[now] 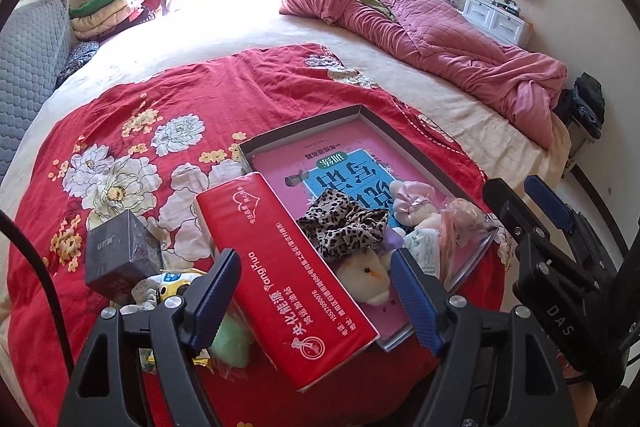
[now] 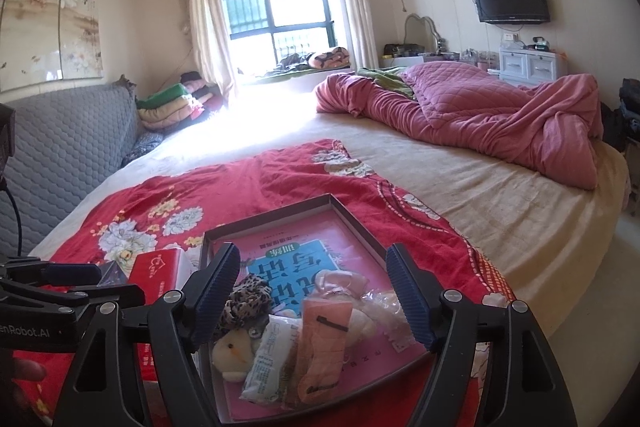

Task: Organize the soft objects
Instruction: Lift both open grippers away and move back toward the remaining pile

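A shallow dark-rimmed box lies on the red floral cloth with a pink and blue book in it. On the book sit a leopard-print scrunchie, a white plush chick, a pink satin scrunchie, a tissue packet and a pink fabric pouch. A red tissue pack leans on the box's left rim. My left gripper hovers open above the pack and chick. My right gripper hovers open over the pile, holding nothing.
Left of the red pack lie a dark cube-shaped box, a yellow and white toy and a pale green soft item. A rumpled pink quilt fills the bed's far right. A grey padded headboard stands left.
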